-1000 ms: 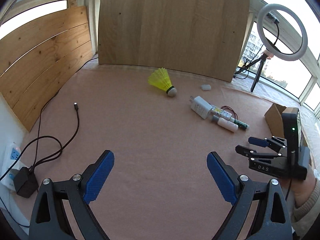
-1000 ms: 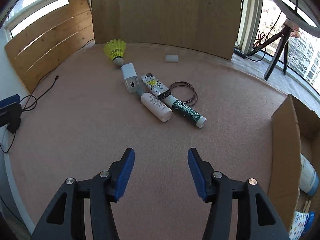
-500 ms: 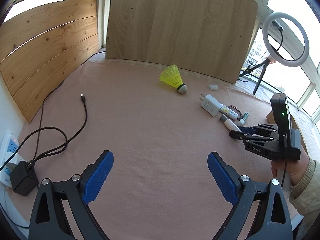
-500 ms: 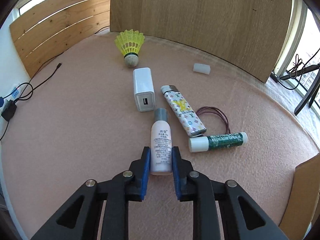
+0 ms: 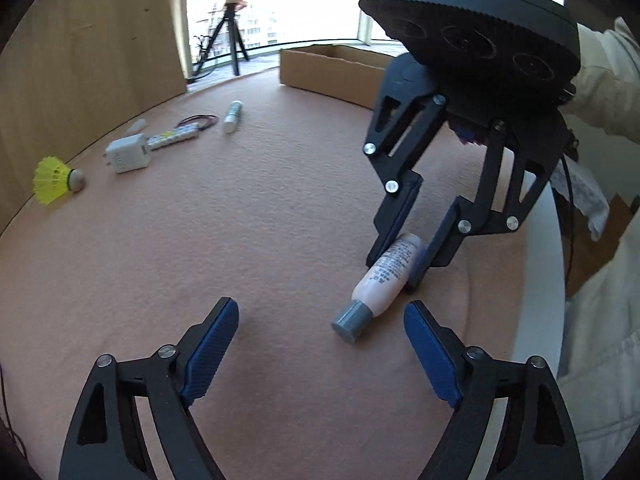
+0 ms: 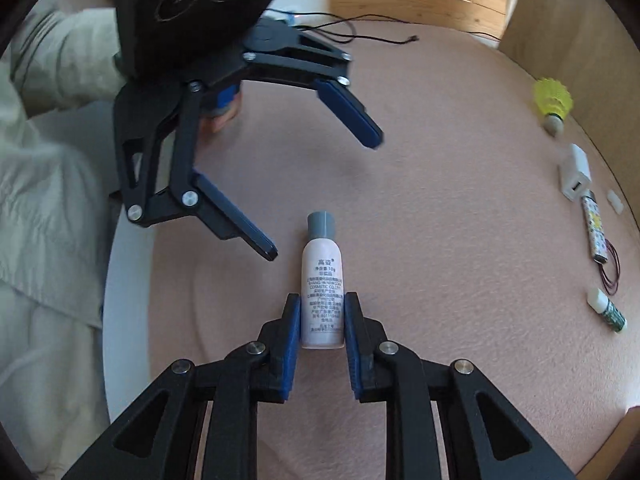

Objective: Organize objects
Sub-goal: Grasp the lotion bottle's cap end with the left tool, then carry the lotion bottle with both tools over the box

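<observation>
Clamping the small pink bottle (image 6: 323,296) by its lower body, the right gripper (image 6: 322,324) holds it over the pinkish mat (image 6: 440,240) (grey cap pointing away). The left gripper (image 5: 320,344), nothing between its pads, is closing near the cap.

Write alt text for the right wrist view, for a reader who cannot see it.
The right gripper clamps a small pink bottle with a grey cap over a pink mat. The left gripper, fingers apart and closing, reaches toward the cap from the upper left. A shuttlecock, charger, lighter and green tube line the right edge.
</observation>
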A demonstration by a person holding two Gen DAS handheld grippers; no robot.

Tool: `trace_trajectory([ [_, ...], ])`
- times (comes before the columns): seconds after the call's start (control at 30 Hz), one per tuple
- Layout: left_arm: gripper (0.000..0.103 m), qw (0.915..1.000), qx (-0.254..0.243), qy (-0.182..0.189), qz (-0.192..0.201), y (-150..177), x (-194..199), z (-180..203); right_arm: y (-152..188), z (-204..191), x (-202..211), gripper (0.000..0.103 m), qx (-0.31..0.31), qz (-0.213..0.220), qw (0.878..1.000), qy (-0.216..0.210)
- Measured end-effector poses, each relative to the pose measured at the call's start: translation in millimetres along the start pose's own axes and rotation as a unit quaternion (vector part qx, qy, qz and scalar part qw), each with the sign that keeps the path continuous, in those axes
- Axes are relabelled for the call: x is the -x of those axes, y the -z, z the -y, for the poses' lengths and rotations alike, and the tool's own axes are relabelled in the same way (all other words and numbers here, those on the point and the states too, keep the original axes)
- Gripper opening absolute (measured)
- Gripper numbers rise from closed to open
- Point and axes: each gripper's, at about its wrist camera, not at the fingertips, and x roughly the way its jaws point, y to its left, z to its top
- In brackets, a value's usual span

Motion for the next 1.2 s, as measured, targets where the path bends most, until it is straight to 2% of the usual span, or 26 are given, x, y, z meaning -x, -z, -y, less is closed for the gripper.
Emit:
trace_trajectory([
  [0.1, 0.063, 0.9991, -0.033, 0.024, -0.006, 0.2, -5.7, 19.5, 3.4, -7.9, 1.8, 0.019, 0.023, 0.001, 1.000, -0.010],
  [0.27, 0.033, 0.9979, -0.032, 0.055, -0.004, -2.6, -4.7, 22.2, 3.4, -9.6, 2.3, 0.019, 0.035, 0.004, 0.999, -0.008],
  [0.4, 0.028, 0.9975, -0.039, 0.058, -0.006, -2.2, -2.7, 24.1, 2.3, -10.1, 1.7, 0.019, 0.035, 0.007, 0.999, -0.008],
  [0.63, 0.027, 0.9967, -0.060, 0.052, -0.014, -13.2, 6.3, 34.3, 1.0, -16.4, 9.6, 0.019, 0.046, 0.005, 0.999, 0.001],
  [1.0, 0.027, 0.9940, -0.109, 0.007, 0.009, -72.9, 35.3, 43.5, -4.2, -13.1, 67.5, 0.019, 0.071, 0.025, 0.995, 0.065],
  [1.2, 0.027, 0.9925, -0.121, -0.004, 0.011, -104.1, 30.8, 46.5, 5.2, -6.0, 90.4, 0.019, 0.081, 0.028, 0.992, 0.089],
])
